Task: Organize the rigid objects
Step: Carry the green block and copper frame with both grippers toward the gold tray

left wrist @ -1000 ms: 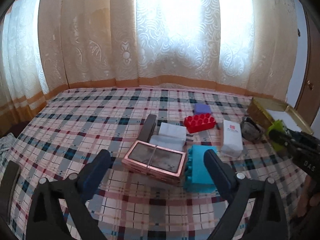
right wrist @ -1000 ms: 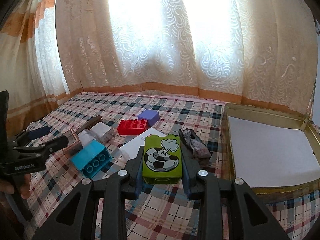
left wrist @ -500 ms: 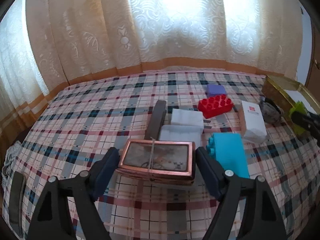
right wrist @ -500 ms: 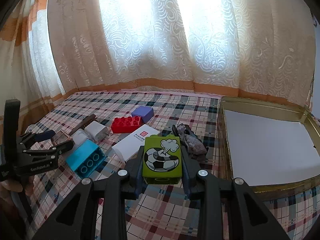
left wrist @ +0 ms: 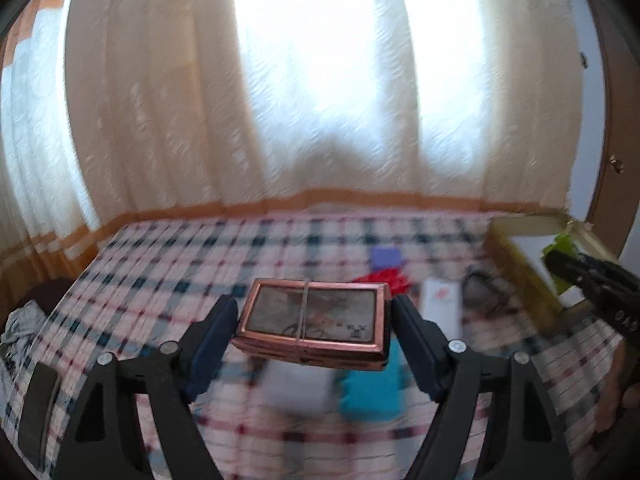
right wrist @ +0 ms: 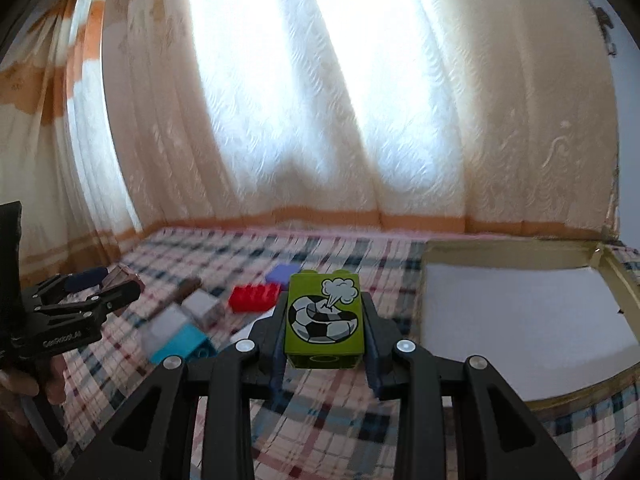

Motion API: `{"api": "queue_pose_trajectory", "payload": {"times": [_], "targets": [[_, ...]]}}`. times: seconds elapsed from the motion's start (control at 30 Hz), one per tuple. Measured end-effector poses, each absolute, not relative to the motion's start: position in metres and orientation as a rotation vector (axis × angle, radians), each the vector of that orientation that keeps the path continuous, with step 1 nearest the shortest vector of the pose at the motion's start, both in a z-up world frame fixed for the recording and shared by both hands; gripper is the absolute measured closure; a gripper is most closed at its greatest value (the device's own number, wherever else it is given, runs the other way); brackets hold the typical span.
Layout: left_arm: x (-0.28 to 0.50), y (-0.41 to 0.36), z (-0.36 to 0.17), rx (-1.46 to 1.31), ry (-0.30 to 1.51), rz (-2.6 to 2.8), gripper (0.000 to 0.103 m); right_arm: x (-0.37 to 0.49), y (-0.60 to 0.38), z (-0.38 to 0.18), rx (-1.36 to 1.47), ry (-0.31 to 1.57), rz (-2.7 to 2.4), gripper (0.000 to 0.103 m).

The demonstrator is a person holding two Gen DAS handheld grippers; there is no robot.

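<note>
Left claw: your jaws have just been closing and now clamp the flat copper-rimmed rectangular tin by its short ends; it hangs clear of the bed.
Right claw: nearly closed, pinching the lime-green plastic building block with a football print by its sides, held in the air near the box's left wall.
Beneath the left claw: the turquoise studded plastic brick and a pale box lie blurred on the plaid bedspread.
Farther out: the red studded plastic brick, the small lilac plastic cube, the long white carton and a small dark bundle wait on the bed, close together.
Destination: the shallow gold-edged cardboard box with white lining sits at the right, and its visible floor looks bare.
Progress: you seem early on; two pieces are lifted, none appears boxed.
Left to do: carry both over the rim, set them down, then fetch the rest.
</note>
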State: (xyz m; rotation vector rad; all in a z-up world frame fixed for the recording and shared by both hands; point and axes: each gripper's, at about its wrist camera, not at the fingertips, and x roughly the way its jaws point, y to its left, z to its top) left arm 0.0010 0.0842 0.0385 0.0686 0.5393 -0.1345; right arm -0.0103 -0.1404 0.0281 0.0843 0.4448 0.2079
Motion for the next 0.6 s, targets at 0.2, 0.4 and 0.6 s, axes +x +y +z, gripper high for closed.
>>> {"api": "queue_pose_trajectory", "payload": {"times": [0.2, 0.4, 0.6], "targets": [[0.006, 0.031, 0.047, 0.052, 0.504, -0.204, 0.024, -0.015, -0.177, 0.037, 0.111, 0.393, 0.136, 0.069], [0.010, -0.023, 0.047, 0.033, 0.488, -0.289, 0.024, -0.023, -0.233, 0.036, 0.065, 0.372, -0.018, 0.069], [0.016, -0.082, 0.044, 0.042, 0.484, -0.366, 0.024, -0.024, -0.305, 0.032, 0.087, 0.389, -0.185, 0.069]]}}
